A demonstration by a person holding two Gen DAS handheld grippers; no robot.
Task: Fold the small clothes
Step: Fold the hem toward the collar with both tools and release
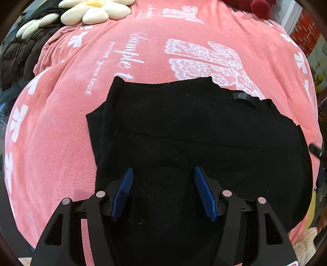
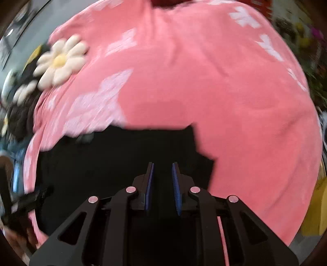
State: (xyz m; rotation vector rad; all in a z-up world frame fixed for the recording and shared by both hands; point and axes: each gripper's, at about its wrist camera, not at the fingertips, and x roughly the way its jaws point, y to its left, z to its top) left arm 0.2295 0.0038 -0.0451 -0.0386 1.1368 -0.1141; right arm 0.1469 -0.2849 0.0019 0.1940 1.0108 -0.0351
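A black garment (image 1: 200, 143) lies flat on a pink blanket (image 1: 61, 143) that covers the whole surface below. The blanket carries white printed lettering and a white lace-like pattern.

In the left wrist view, the left tool (image 1: 162, 180) hangs above the near part of the garment, its two blue-padded fingers (image 1: 124, 192) spread well apart with only flat black cloth showing between them; it is released and grips nothing. The garment looks folded, with a straight fold line running across its middle and stepped edges on its left side. A small black loop (image 1: 244, 98) lies at its far right corner. Beyond the blanket at the far left sits a cream daisy-shaped cushion (image 1: 96, 10) with a yellow centre, next to dark quilted fabric (image 1: 24, 53). A dark red plush object (image 1: 260, 7) shows at the far right edge.

The right wrist view is blurred. The right tool (image 2: 162, 184) sits over the near right part of the garment (image 2: 114, 163), its fingers close together with a narrow gap between them. Nothing can be seen pinched there, so it reads as nearly clenched but not grasping. The garment's right edge steps down just beside this tool, with bare pink blanket (image 2: 245, 122) to the right. The daisy cushion (image 2: 61, 61) appears at the far left.
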